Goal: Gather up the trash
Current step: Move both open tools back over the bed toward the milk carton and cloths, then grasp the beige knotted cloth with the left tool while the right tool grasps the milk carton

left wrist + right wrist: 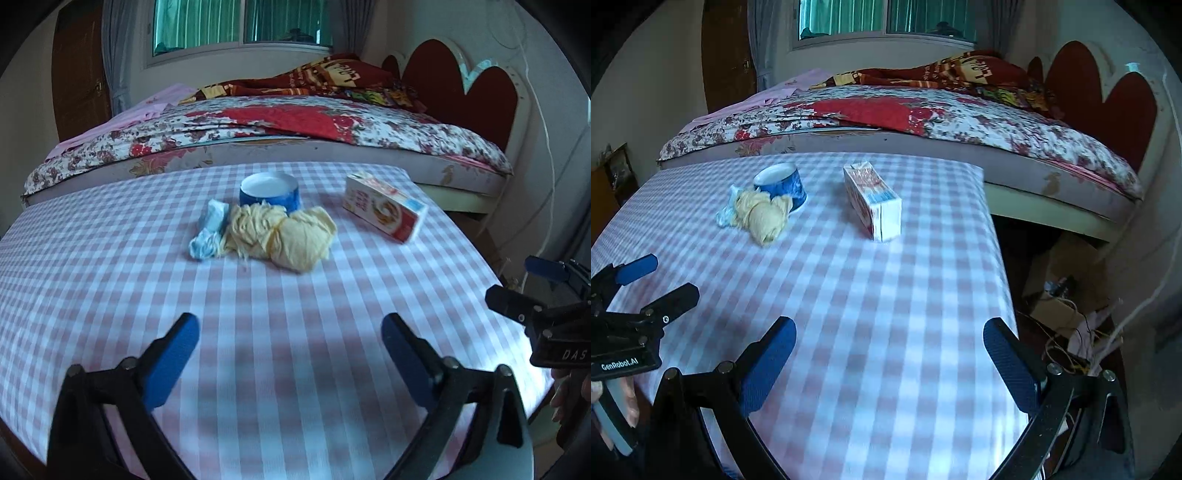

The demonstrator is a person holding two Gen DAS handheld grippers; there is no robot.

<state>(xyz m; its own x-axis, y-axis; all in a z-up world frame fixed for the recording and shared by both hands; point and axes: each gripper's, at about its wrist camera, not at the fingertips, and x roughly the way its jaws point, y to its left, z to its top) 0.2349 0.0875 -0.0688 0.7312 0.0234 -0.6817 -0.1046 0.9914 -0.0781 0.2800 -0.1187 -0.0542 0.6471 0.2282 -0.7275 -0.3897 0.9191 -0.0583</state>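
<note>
On the pink checked tablecloth (258,332) lie a crumpled yellow wad (280,232) with a crumpled pale blue wad (208,232) at its left, a blue and white paper cup (269,190) just behind them, and a red and white carton (386,208) lying to the right. The same things show in the right wrist view: yellow wad (762,214), cup (781,182), carton (873,201). My left gripper (290,362) is open and empty, short of the wads. My right gripper (890,365) is open and empty near the table's right side, short of the carton.
A bed (258,125) with a floral cover stands right behind the table, with a red headboard (461,88) at right. Boxes and cables (1067,306) lie on the floor to the right of the table edge (1001,258).
</note>
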